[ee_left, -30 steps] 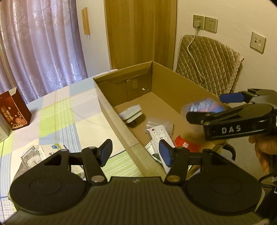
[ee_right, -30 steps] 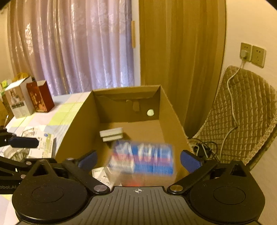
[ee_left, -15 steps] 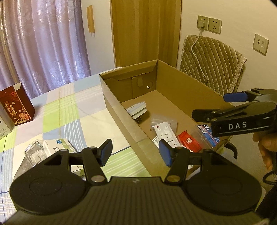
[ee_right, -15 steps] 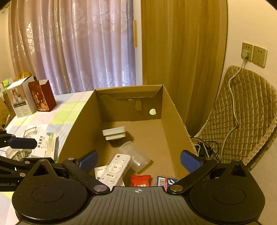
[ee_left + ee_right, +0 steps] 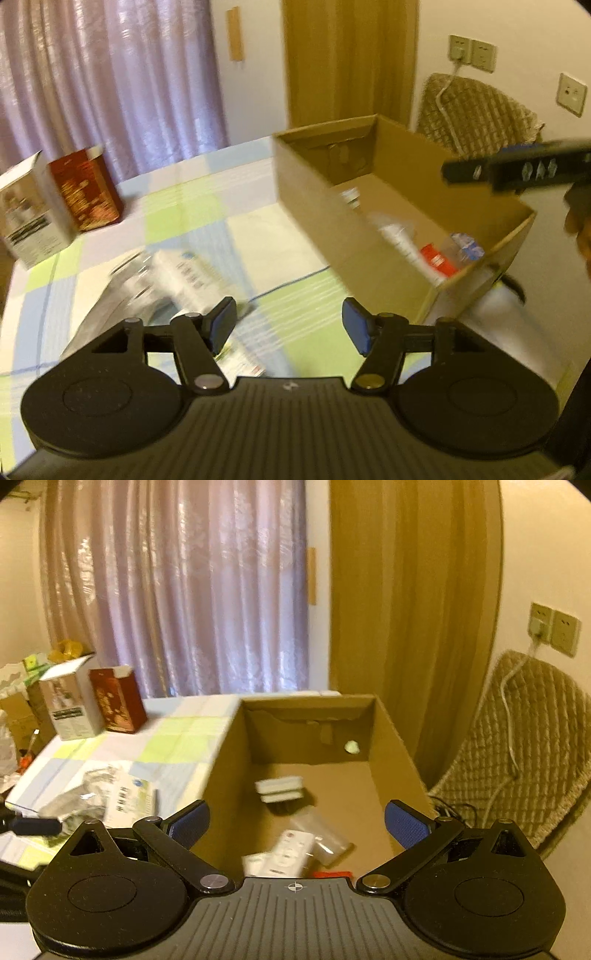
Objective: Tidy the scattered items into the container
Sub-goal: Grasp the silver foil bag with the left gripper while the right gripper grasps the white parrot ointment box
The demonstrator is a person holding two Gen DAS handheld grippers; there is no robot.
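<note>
The left gripper [image 5: 288, 325] hung at lower centre, jaws apart and empty; the right gripper [image 5: 295, 821], jaws likewise spread, sat over the cardboard box [image 5: 399, 753]; the white leaflet packet [image 5: 184, 273] lay at left on the worktop [image 5: 258, 229]; the packet's short edge would best suit centred jaws before closing.

Left wrist view motion-blurred: printing on the white box [image 5: 184, 275] unreadable, crumpled clear wrapper [image 5: 122, 291] beside it smeared. Right gripper [image 5: 517, 168] cut off by right edge, fingertips unclear. In right wrist view, red packet [image 5: 332, 873] mostly hidden behind gripper body; remote [image 5: 290, 853] buttons blurred.
</note>
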